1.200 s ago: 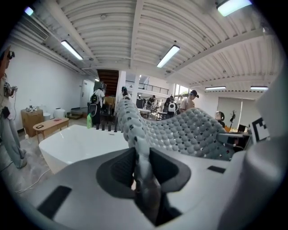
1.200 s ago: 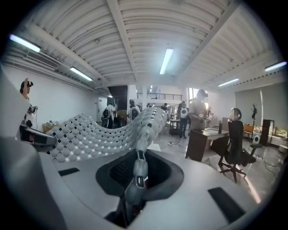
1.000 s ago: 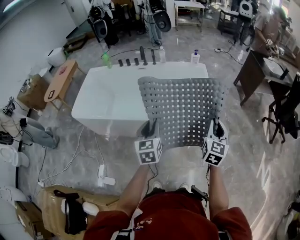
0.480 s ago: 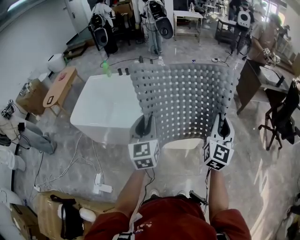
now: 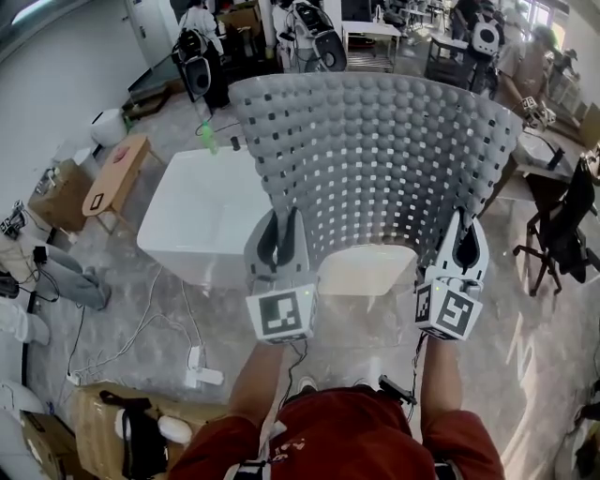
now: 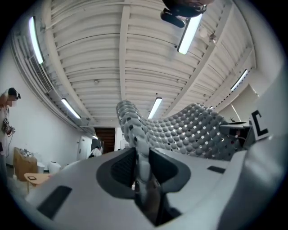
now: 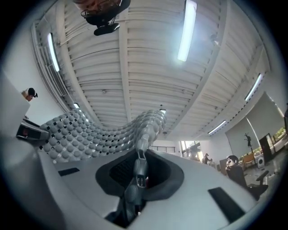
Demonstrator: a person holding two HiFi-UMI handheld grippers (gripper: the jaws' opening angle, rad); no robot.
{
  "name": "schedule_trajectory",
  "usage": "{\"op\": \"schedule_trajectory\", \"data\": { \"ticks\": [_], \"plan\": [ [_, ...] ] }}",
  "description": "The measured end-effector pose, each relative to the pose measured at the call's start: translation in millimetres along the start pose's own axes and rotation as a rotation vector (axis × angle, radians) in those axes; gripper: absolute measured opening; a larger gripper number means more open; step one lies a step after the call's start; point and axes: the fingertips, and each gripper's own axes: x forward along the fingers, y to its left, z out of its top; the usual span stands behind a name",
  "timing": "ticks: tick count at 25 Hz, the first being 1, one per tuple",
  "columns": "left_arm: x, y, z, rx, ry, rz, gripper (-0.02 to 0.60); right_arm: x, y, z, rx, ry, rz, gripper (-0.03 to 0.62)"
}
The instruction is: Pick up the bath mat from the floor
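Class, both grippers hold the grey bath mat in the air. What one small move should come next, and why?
Probably carry the bath mat forward toward the white tub, grips unchanged. The left gripper and right gripper each pinch a lower corner, and the mat stands well off the floor, so the lift itself looks finished.

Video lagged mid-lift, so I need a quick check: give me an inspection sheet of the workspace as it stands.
Surface: glossy marbled floor.
Job's things: grey bath mat off the floor, held up, hiding part of the white bathtub.
Clutter: wooden stool, cardboard boxes at left.
Grippers: left gripper and right gripper, jaws shut on the mat's lower edge.
Cables: power strip with white leads on the floor.
Surroundings: people, black chair.
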Motion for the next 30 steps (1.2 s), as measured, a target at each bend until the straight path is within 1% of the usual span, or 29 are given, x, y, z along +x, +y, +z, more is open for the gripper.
{"op": "schedule_trajectory", "data": {
  "ticks": [4, 6, 9, 14, 17, 20, 23, 27, 30],
  "plan": [
    [-2.6, -4.3, 20.7, -0.014, -0.049, 0.016, 0.097, -4.2, -6.0, 10.5, 0.003, -0.039, -0.015, 0.052],
    [-4.5, -6.9, 22.3, -0.002, -0.055, 0.015, 0.097, -6.5, -9.8, 12.9, 0.002, -0.047, -0.017, 0.052],
    [-5.9, -12.4, 28.4, -0.020, -0.065, 0.013, 0.097, -10.1, -14.8, 15.1, 0.002, -0.052, -0.020, 0.052],
    [-6.8, -12.2, 29.4, -0.023, -0.070, 0.009, 0.097, -13.3, -16.3, 16.7, -0.003, -0.049, -0.027, 0.054],
    [-3.6, -11.6, 22.5, -0.001, -0.046, 0.014, 0.097, -10.7, -19.3, 16.7, -0.005, -0.039, -0.028, 0.054],
    [2.7, -16.4, 28.6, -0.021, -0.055, 0.006, 0.097, -6.5, -22.5, 17.2, -0.012, -0.038, -0.029, 0.054],
    [3.8, -22.4, 27.9, -0.025, -0.053, 0.005, 0.097, -6.3, -28.0, 15.9, -0.014, -0.038, -0.032, 0.054],
    [-0.3, -14.4, 26.3, -0.035, -0.057, 0.006, 0.097, -10.4, -22.4, 16.7, -0.019, -0.043, -0.036, 0.054],
    [-1.7, -10.2, 26.2, -0.010, -0.069, 0.008, 0.097, -11.3, -20.3, 17.5, -0.022, -0.046, -0.035, 0.054]
  ]
}}
